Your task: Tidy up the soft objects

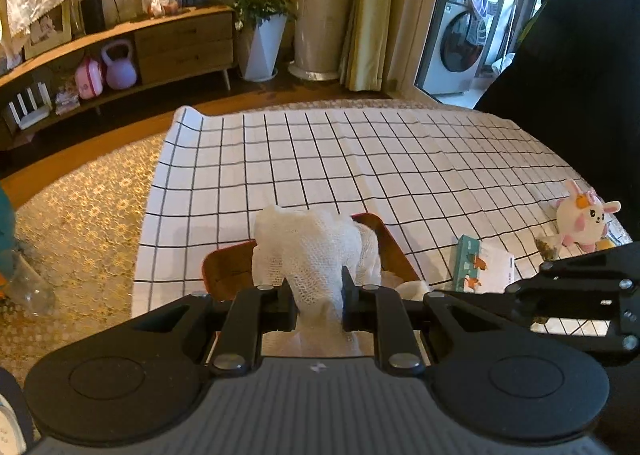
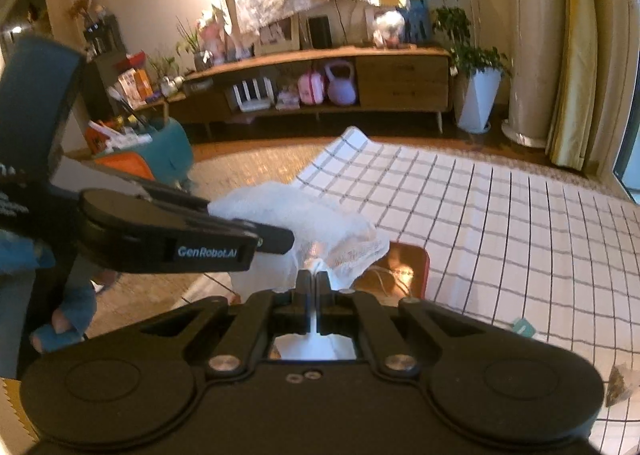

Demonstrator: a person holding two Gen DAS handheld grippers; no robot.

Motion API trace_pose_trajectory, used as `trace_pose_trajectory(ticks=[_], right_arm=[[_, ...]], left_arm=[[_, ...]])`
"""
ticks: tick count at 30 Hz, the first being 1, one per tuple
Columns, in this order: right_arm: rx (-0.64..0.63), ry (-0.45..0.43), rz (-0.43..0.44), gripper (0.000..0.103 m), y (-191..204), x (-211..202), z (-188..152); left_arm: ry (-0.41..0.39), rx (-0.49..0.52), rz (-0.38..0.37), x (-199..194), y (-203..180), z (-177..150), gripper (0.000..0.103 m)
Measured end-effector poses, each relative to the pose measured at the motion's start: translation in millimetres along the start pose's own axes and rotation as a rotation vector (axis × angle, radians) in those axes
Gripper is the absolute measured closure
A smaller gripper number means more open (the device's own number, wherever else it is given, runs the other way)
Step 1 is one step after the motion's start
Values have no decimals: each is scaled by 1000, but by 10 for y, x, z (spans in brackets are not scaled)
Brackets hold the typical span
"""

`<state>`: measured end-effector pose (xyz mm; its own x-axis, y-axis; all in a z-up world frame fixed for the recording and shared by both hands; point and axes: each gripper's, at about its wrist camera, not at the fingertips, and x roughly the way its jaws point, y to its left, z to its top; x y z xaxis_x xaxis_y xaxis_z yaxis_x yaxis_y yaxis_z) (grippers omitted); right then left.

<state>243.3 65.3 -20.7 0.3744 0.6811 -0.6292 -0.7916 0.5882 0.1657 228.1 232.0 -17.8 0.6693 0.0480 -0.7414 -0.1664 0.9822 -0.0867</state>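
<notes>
Left wrist view: left tool [image 1: 318,295] pinching bunched white gauze cloth [image 1: 316,251], raised over brown tray [image 1: 228,267] on checked surface [image 1: 360,159]. Cloth looks light, limp, loosely woven; probably snags easily. Plush rabbit [image 1: 582,221], tissue pack [image 1: 480,265] well apart.

Right wrist view: right tool [image 2: 315,280] pressed together on thin edge of same cloth [image 2: 304,223]. Left tool [image 2: 276,241] grips other end. Best hold: corners or edges, kept taut between tools.

Tray [image 1: 228,267]: floor mostly hidden behind the white gauze cloth [image 1: 316,251].
Tissue pack [image 1: 480,267]: right end covered by the right gripper [image 1: 576,287].
Small packet [image 2: 620,385]: cut off at the frame edge, contents unreadable.
Shelf items [image 2: 280,89]: blurred.
</notes>
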Motion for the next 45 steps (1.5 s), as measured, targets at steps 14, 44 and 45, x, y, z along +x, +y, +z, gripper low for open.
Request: trace_pose_trajectory(ticks=[14,44,45], right_arm=[[11,107,-34,102,-90,477,-141],[24,208,-17,70,-218,718,-399],[23,205,-15,68,-212,707,-397]], left_arm=[[61,5,-15,547,-44,-85,84],[72,22,22,802,-47,-256,28],[73,20,22,795,-43,-254,28]])
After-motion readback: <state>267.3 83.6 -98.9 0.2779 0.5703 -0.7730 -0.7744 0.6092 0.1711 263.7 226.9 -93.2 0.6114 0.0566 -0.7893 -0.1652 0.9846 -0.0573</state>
